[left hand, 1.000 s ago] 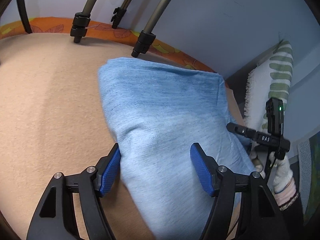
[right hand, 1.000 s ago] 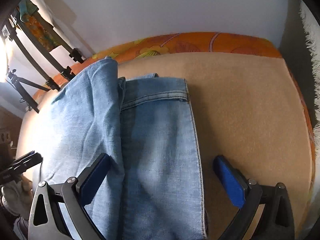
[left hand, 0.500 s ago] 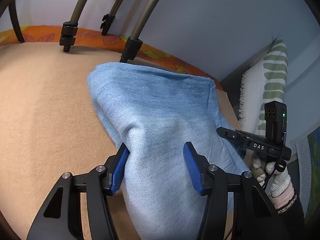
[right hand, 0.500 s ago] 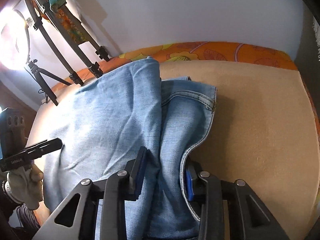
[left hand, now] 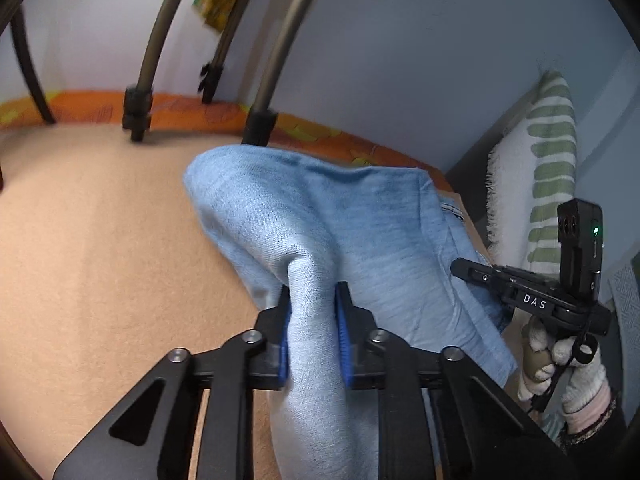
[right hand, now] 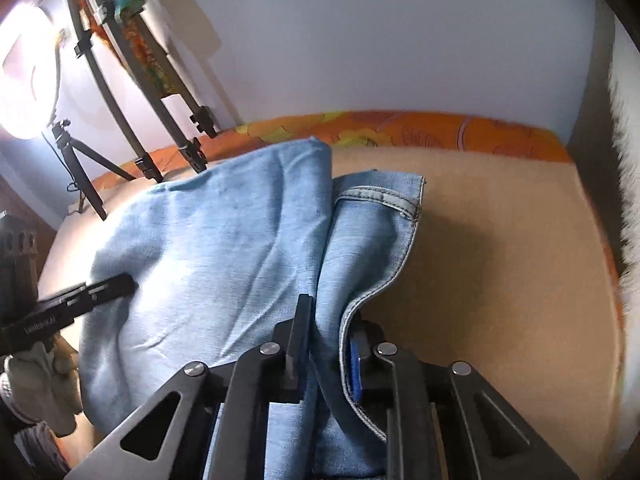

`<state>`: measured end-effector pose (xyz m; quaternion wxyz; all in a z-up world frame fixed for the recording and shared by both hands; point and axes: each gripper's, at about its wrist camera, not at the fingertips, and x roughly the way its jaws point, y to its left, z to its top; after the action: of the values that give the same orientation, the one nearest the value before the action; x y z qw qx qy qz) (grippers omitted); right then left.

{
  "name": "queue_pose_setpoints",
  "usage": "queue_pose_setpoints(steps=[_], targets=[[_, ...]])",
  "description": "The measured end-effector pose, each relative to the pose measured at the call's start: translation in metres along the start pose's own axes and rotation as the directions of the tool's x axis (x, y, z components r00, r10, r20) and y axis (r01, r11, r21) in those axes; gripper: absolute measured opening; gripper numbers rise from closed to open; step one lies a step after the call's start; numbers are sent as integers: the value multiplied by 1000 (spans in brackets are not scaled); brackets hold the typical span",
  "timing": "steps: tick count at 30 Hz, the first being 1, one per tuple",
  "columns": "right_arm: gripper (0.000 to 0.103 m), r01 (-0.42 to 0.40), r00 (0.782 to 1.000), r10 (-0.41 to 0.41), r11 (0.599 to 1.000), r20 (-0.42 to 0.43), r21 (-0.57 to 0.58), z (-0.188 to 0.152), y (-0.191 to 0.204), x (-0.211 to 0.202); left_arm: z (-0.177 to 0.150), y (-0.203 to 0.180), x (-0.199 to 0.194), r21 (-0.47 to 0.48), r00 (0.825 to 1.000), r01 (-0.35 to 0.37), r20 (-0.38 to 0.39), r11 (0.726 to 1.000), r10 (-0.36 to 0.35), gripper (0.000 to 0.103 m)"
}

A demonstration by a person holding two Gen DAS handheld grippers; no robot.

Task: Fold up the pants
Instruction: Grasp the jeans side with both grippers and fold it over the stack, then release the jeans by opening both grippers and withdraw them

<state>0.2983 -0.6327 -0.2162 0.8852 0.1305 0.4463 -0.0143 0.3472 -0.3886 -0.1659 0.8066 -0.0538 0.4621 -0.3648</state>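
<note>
The light blue jeans [left hand: 340, 232] lie folded on a tan blanket. My left gripper [left hand: 314, 320] is shut on a bunched fold at the near edge and lifts it off the blanket. In the right wrist view the jeans [right hand: 224, 248] show a stitched waistband [right hand: 384, 196] at the right. My right gripper [right hand: 330, 340] is shut on the denim by the stitched edge, which rises off the surface. The right gripper also shows in the left wrist view [left hand: 532, 296], and the left gripper shows at the left of the right wrist view [right hand: 68, 304].
The tan blanket [left hand: 100, 260] covers a bed with an orange floral edge [right hand: 440, 132] against a pale wall. Tripod legs [left hand: 260, 80] stand at the far edge. A bright ring lamp [right hand: 28, 88] is at the left. A white and green cushion [left hand: 540, 160] stands at the right.
Both grippers went from wide open to shut on the jeans. The near edge of the denim has bunched up and risen off the blanket.
</note>
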Motion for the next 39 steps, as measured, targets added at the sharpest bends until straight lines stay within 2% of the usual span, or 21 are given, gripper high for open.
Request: queue_pose_setpoints(steps=[5, 10, 17, 22, 25, 27, 29, 30, 31, 32, 39], targets=[[11, 34, 997, -32, 999, 63, -30, 0, 11, -28, 6, -24, -14, 89, 998, 20, 51, 996, -24, 12], [11, 91, 988, -81, 993, 127, -70, 2, 23, -56, 13, -55, -24, 196, 995, 37, 84, 980, -55, 12], [11, 175, 966, -160, 983, 200, -57, 9, 5, -97, 35, -86, -10, 244, 991, 83, 82, 966, -106, 11], [11, 217, 952, -210, 976, 225, -7, 17, -20, -104, 52, -97, 16, 224, 991, 103, 66, 969, -120, 10], [11, 241, 947, -236, 971, 216, 6, 27, -34, -94, 59, -104, 27, 245, 992, 65, 92, 967, -90, 10], [11, 282, 942, -276, 960, 192, -4, 31, -42, -77, 61, -108, 43, 291, 998, 1, 63, 957, -20, 11], [17, 328, 934, -325, 945, 147, 1, 33, -54, -60, 59, -106, 53, 301, 998, -58, 36, 952, 49, 16], [20, 350, 926, -347, 937, 150, 12, 32, -58, -59, 60, -103, 52, 307, 993, -117, 66, 944, 101, 17], [28, 357, 921, -357, 934, 156, 29, 32, -63, -59, 60, -102, 50, 310, 990, -134, 82, 941, 114, 18], [33, 343, 923, -347, 938, 166, 53, 32, -68, -62, 62, -98, 45, 306, 989, -140, 92, 942, 117, 20], [35, 302, 931, -314, 949, 188, 88, 29, -66, -80, 61, -92, 9, 320, 990, -128, 103, 939, 100, 24]])
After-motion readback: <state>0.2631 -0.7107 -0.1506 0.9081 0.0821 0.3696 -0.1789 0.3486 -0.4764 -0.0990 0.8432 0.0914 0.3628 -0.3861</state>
